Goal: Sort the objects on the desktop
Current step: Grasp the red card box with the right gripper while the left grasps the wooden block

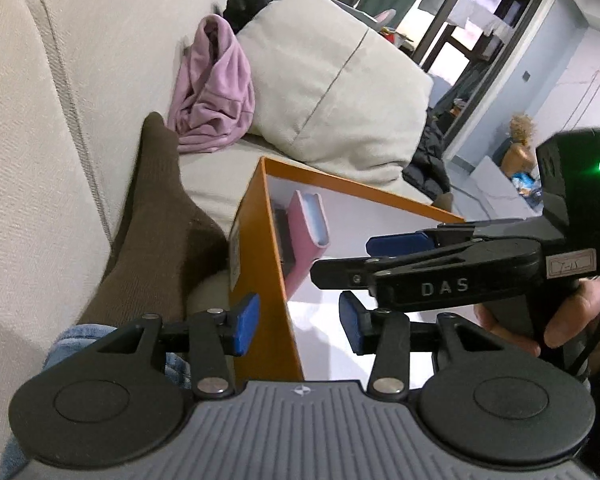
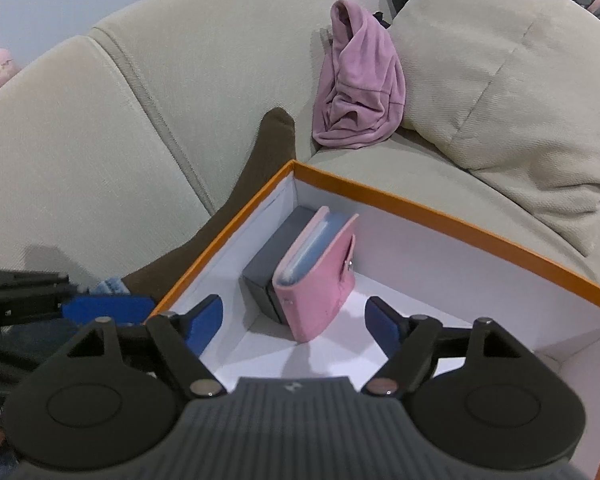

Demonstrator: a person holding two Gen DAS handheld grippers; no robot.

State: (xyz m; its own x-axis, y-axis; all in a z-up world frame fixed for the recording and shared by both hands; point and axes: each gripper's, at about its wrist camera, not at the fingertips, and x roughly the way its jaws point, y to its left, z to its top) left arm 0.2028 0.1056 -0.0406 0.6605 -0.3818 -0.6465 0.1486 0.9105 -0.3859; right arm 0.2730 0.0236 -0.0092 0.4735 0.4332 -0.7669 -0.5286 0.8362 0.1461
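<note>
The right gripper [image 2: 294,322] hangs over the near corner of the orange box [image 2: 452,224], its blue pads [image 2: 204,326] spread wide with nothing pressed between them; the pink card holder [image 2: 320,280] stands just ahead of the gap, clear of both pads. That card holder stands on edge on the white floor of the box, tipped slightly, its open top showing pale sleeves and its snap tab on the right face. It leans against a dark grey box [image 2: 272,256] that sits behind it toward the box's far-left corner, the two touching. In the left wrist view the left gripper [image 1: 298,328] straddles the box's near orange wall [image 1: 260,240], one blue pad [image 1: 246,322] outside and the other over the white interior; the jaws are parted and neither pad presses on the wall. The right gripper [image 1: 374,258] crosses that view from the right, held in a hand [image 1: 540,320], its black body lettered DAS and a green light glowing on its housing. The card holder [image 1: 306,236] shows there inside the corner, upright against the dark box. The orange box rests on a beige sofa [image 2: 100,120]. Beside the box's left wall lies a foot in a brown sock [image 1: 156,220], with blue denim at the ankle. Further back a crumpled pink garment [image 2: 360,80] lies on the seat between the backrest and a large beige cushion [image 2: 520,80].
</note>
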